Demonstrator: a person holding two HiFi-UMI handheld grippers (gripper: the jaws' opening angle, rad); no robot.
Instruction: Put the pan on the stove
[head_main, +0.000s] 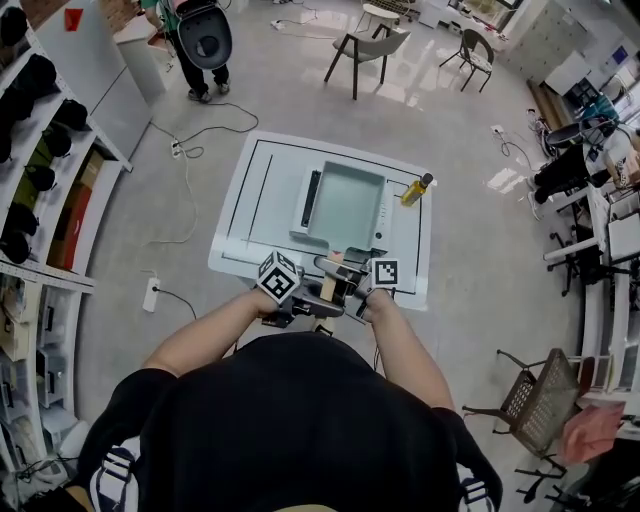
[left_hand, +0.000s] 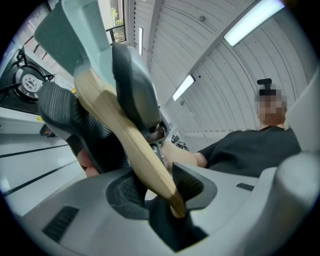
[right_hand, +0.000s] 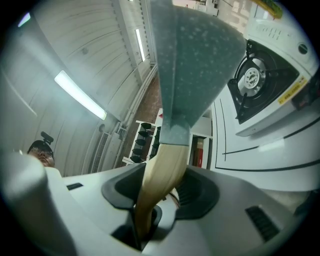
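We're holding the pan (head_main: 345, 205) by its wooden handle (left_hand: 131, 137) w/ both grippers, at the near edge of the white tabletop (head_main: 250, 240). The left gripper (left_hand: 155, 189) is pinching the handle close to its butt end – jaws drawn in on the wood, pads pressing on either side. The right gripper (right_hand: 162, 194) is clamping the same handle further up, near where it joins the pan's body, jaws closed on it as well. Both grippers are rolled onto their sides, so the two gripper views are looking up past the pan toward the ceiling lights.

From the head view the pale-green, squarish pan is lying over the white stove (head_main: 381, 215) in the middle of the tabletop. In the right gripper view we're seeing the pan's speckled underside, and the burner (right_hand: 252, 80) is showing bare beside it – so the pan is raised, not sitting on the grate. A yellow bottle (head_main: 417, 189) is standing just right of the stove. Further off, a person (head_main: 200, 45) is standing on the floor & two chairs (head_main: 370, 45) are behind.
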